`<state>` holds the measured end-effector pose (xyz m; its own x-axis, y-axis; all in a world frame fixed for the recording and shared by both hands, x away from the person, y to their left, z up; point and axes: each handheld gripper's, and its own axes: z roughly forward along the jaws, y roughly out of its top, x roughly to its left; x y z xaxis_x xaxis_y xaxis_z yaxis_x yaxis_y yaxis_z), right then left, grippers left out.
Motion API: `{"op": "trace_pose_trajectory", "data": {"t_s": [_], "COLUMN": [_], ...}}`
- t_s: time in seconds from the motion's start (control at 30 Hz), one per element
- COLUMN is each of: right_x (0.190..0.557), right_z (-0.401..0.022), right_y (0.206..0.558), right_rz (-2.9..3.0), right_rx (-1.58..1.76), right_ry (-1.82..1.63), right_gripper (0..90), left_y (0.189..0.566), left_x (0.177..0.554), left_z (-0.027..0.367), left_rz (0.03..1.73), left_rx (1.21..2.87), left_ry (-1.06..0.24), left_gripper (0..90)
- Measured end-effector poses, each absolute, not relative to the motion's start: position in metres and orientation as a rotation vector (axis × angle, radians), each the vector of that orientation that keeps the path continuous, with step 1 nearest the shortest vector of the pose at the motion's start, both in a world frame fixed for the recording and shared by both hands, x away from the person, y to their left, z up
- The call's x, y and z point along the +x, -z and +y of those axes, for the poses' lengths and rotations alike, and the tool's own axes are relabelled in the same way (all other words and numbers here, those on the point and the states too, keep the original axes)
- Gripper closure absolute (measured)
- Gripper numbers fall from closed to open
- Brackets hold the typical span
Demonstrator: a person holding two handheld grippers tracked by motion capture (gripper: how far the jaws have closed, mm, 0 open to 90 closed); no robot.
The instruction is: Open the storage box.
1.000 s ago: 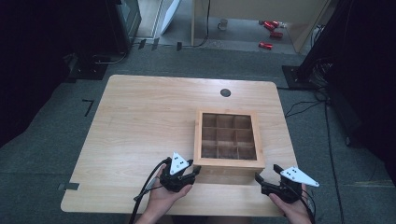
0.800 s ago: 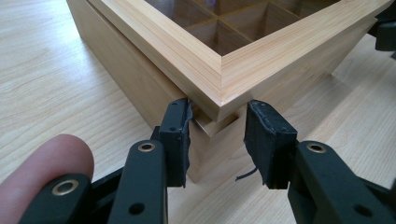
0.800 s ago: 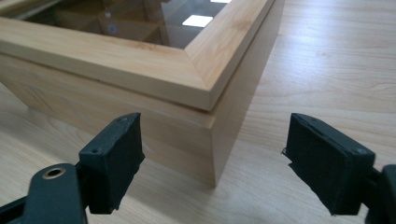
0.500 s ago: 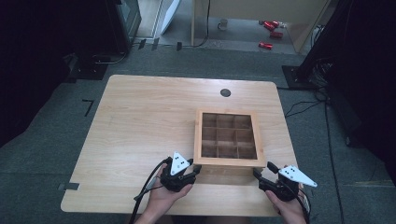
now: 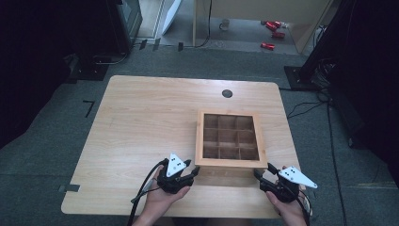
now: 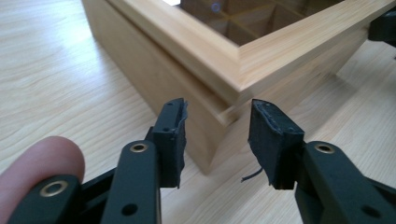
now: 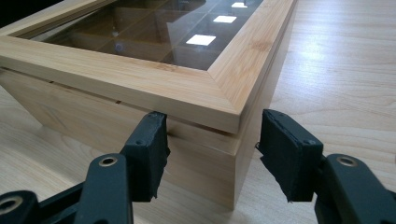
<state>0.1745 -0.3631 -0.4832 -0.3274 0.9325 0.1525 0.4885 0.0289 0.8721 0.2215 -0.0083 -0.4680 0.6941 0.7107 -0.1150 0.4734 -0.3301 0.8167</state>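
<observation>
Both tongs, left and right, are gaping open at the box's near corners on the bench, gripping nothing.

red cans lie on the grey floor beyond the table, near a dark cabinet.

Overhead camera looks down on the desk; both tool cameras sit low, close against the wooden box's near corners.
</observation>
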Motion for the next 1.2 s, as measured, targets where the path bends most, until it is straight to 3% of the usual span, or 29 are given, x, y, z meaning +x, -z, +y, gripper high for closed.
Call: {"op": "trace_pose_trajectory", "data": {"t_s": [0.33, 0.7, 1.2], "right_x": [0.174, 0.176, 0.180], "right_z": [-0.361, -0.360, -0.357], "right_y": [0.481, 0.478, 0.470], "right_rz": [1.829, 1.818, 1.803], "right_rx": [1.436, 1.437, 1.422], "right_ry": [-1.249, -1.244, -1.215], "right_gripper": [42.7, 40.6, 39.3], "left_y": [0.485, 0.498, 0.507], "left_x": [0.223, 0.223, 0.225], "left_z": [0.023, 0.080, 0.153], "left_rz": [1.006, 1.143, 1.336], "left_rx": [2.013, 2.035, 2.003], "left_ry": [-0.340, -0.443, -0.560], "left_gripper": [42.5, 31.9, 24.5]}}
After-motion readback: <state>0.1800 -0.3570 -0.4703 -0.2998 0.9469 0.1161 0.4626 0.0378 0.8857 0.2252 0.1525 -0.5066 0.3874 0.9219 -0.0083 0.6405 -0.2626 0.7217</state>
